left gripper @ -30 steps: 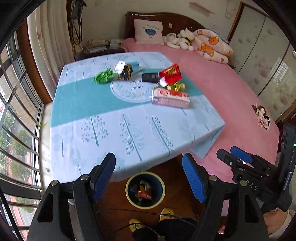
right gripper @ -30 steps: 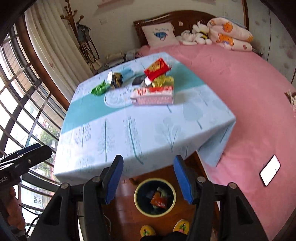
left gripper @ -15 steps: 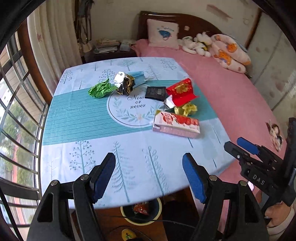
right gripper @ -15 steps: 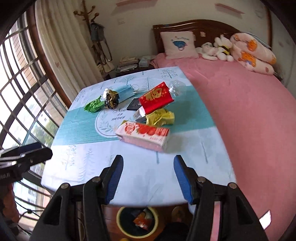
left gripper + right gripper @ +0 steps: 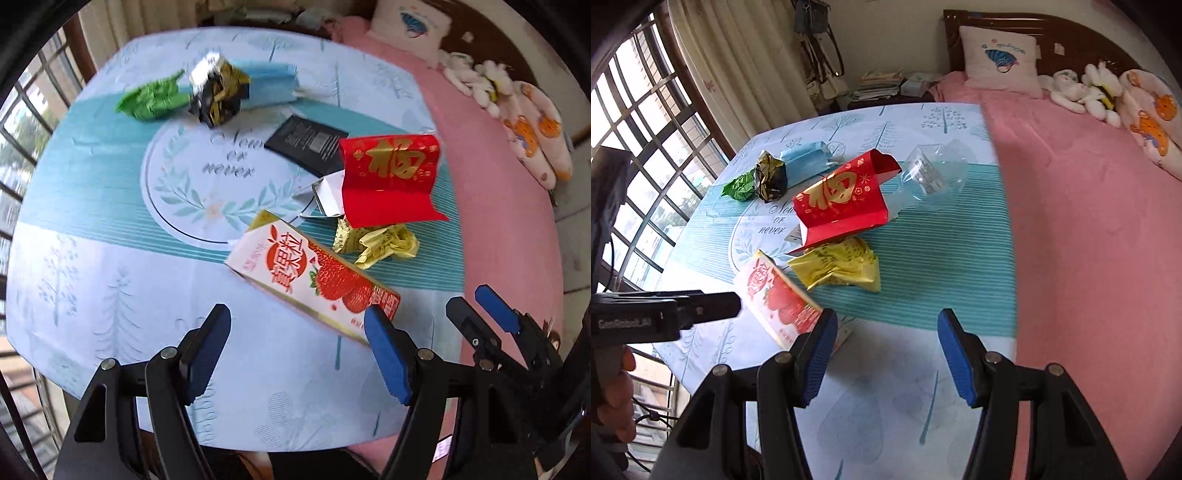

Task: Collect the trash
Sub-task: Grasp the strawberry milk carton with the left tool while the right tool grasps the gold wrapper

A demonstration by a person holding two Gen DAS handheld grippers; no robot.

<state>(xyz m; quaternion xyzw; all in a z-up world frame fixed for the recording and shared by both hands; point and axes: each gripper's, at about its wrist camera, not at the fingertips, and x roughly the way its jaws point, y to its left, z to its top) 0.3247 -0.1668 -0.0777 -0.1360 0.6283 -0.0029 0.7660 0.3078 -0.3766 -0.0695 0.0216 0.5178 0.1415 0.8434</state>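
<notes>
Trash lies on a table with a blue-and-white cloth [image 5: 110, 206]. A strawberry drink carton [image 5: 314, 280] lies nearest; my left gripper [image 5: 299, 350] is open just before it, its right finger by the carton's end. Behind are a yellow wrapper [image 5: 380, 242], a red envelope [image 5: 388, 173], a black packet [image 5: 306, 142], a green wrapper [image 5: 151, 99], a gold-black wrapper [image 5: 218, 92] and a blue face mask [image 5: 269, 88]. My right gripper [image 5: 884, 347] is open and empty over the table's near edge, with the carton [image 5: 775, 295] to its left and the yellow wrapper [image 5: 838, 267] ahead. A clear plastic cup [image 5: 934, 177] lies behind the envelope [image 5: 842, 195].
A pink bed [image 5: 1089, 221] runs along the table's right side, with pillows and soft toys [image 5: 1086, 92] at its head. Barred windows [image 5: 635, 122] and a curtain stand at the left. A nightstand with stacked papers [image 5: 879, 85] is behind the table.
Both grippers have risen from the bin under the table and moved forward over the tabletop toward the trash. The bin is out of view now. Both stay open.
</notes>
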